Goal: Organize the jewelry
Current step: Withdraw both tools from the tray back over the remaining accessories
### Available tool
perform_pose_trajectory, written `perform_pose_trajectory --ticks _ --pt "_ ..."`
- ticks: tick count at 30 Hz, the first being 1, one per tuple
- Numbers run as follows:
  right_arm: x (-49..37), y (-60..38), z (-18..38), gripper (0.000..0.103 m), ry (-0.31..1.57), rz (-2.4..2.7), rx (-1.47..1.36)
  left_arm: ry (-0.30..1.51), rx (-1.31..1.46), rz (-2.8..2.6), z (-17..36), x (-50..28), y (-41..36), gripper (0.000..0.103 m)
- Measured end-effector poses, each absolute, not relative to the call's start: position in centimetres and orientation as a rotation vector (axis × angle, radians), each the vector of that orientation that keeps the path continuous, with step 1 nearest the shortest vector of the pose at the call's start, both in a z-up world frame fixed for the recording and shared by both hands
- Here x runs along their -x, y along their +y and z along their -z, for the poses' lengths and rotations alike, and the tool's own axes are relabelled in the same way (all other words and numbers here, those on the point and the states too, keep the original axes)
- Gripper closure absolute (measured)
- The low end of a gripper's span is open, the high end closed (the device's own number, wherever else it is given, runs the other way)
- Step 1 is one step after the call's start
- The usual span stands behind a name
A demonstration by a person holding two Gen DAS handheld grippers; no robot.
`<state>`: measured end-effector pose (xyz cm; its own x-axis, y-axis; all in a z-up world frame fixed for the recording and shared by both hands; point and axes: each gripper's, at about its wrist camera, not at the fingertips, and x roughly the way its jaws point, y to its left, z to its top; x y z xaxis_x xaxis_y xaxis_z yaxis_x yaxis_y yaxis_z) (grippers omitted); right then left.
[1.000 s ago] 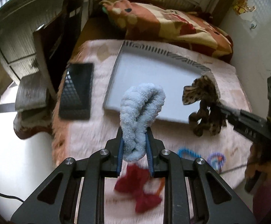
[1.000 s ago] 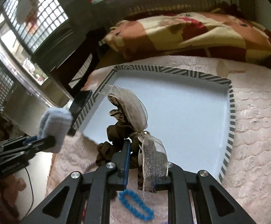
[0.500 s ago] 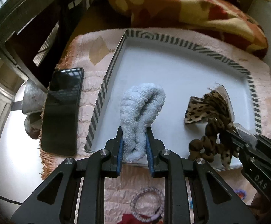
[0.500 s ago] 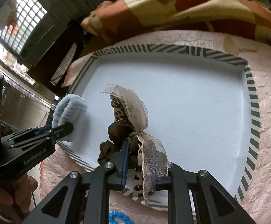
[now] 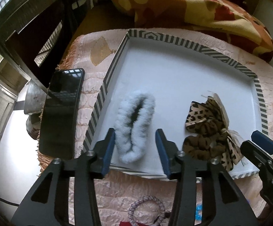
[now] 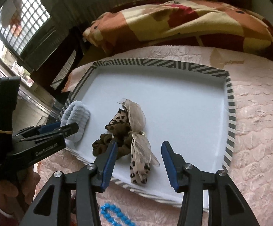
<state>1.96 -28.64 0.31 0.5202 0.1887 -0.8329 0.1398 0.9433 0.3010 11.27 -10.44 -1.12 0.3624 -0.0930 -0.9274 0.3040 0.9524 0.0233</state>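
Note:
A white tray with a striped rim lies on the pink quilt. A fluffy light-blue scrunchie lies in its near left part, between the open jaws of my left gripper. A leopard-print bow scrunchie lies in the tray to its right, between the open jaws of my right gripper. Neither gripper holds anything.
A black phone lies left of the tray. A braided bracelet, a red item and blue beads lie on the quilt in front of the tray. A patterned blanket is piled behind it.
Both grippers opened and let go: the blue scrunchie and the leopard bow now lie in the tray. Both had moved forward over the tray before that.

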Motion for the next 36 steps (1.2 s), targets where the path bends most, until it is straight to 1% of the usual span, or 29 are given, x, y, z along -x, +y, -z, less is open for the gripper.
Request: perform_pose_trajectory --ticks 4,5,6,8,16,20,27,30,36 --pt "-0.7 -28.2 -1.7 0.055 0.999 -0.015 -0.346 1.158 -0.188 0.272 0.0 -10.3 -9.9 0.054" --pt "-0.3 -28.0 -2.0 0.052 0.991 -0.012 -0.342 1.147 -0.186 0.271 -0.5 -9.8 -9.6 0.053" --pt "0.2 -27.8 -2.4 0.047 0.982 -0.009 -0.340 1.138 -0.187 0.270 -0.8 -9.5 -9.4 0.053" --pt "1.1 -27.3 -3.0 0.043 0.963 -0.002 -0.333 1.123 -0.188 0.268 -1.5 -8.8 -8.9 0.052" --pt "3.9 -24.7 -5.0 0.043 0.932 0.025 -0.289 1.075 -0.156 0.256 -4.0 -5.1 -6.1 0.051" --pt "5.4 -23.4 -5.3 0.038 0.926 0.038 -0.279 1.049 -0.153 0.253 -5.1 -3.2 -4.9 0.051" --pt "8.1 -21.5 -5.8 0.037 0.920 0.053 -0.256 1.014 -0.137 0.250 -6.3 -0.2 -2.5 0.051" --pt "9.3 -20.8 -6.0 0.032 0.912 0.064 -0.250 1.000 -0.132 0.252 -6.6 0.9 -1.7 0.051" --pt "11.0 -19.8 -6.2 0.032 0.907 0.075 -0.248 0.989 -0.120 0.275 -7.1 2.9 -0.6 0.051"
